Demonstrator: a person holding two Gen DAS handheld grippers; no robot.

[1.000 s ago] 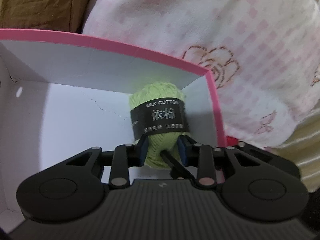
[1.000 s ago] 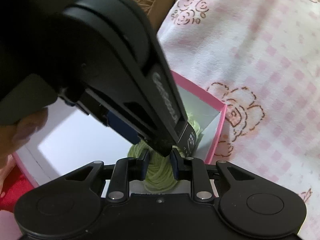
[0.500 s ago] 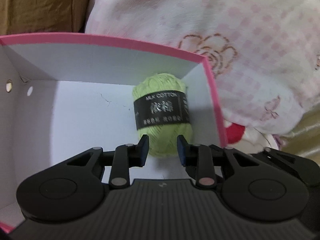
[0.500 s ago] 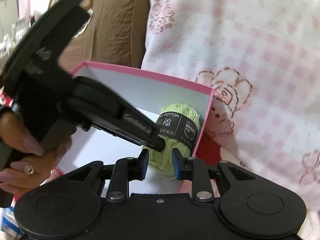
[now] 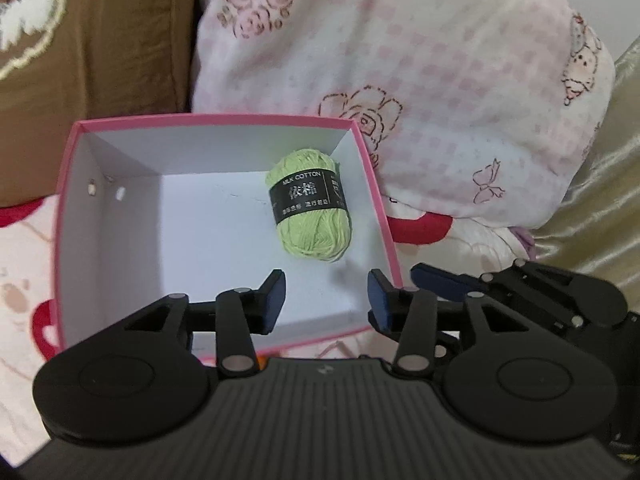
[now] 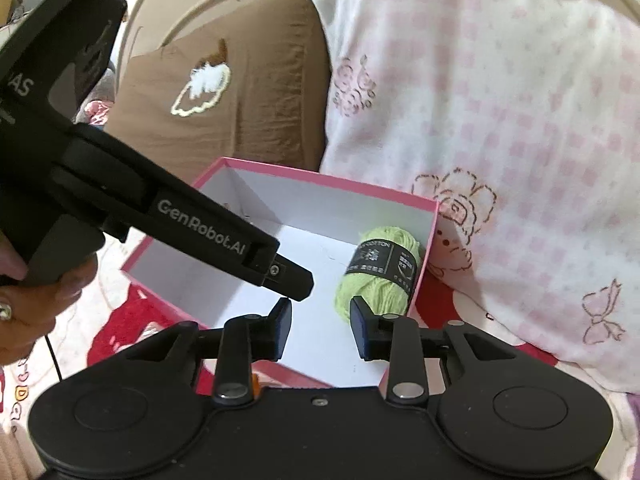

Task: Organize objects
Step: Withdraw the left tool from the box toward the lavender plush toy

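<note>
A light green ball of yarn (image 5: pixel 310 210) with a black label lies on the white floor of a pink-rimmed box (image 5: pixel 216 119), in its far right corner. In the right wrist view the same yarn (image 6: pixel 378 268) rests against the box wall (image 6: pixel 426 256). My left gripper (image 5: pixel 326 296) hangs above the box's near side, short of the yarn, its jaws opening with nothing between them. My right gripper (image 6: pixel 320 326) is raised over the box's near right edge, its jaws also opening and empty. The left gripper's body (image 6: pixel 168 220) crosses the right wrist view, held by a hand (image 6: pixel 32 312).
The box sits on a bed with a pink and white patterned quilt (image 5: pixel 440 92) bunched behind and to the right. A brown pillow (image 6: pixel 224 92) lies behind the box. A sheet with red print (image 6: pixel 132 316) lies under the box. Gold fabric (image 5: pixel 600 208) is at far right.
Both grippers let go of the yarn, which now lies in the box's corner. Both have lifted up and back from it and their jaws have spread.
</note>
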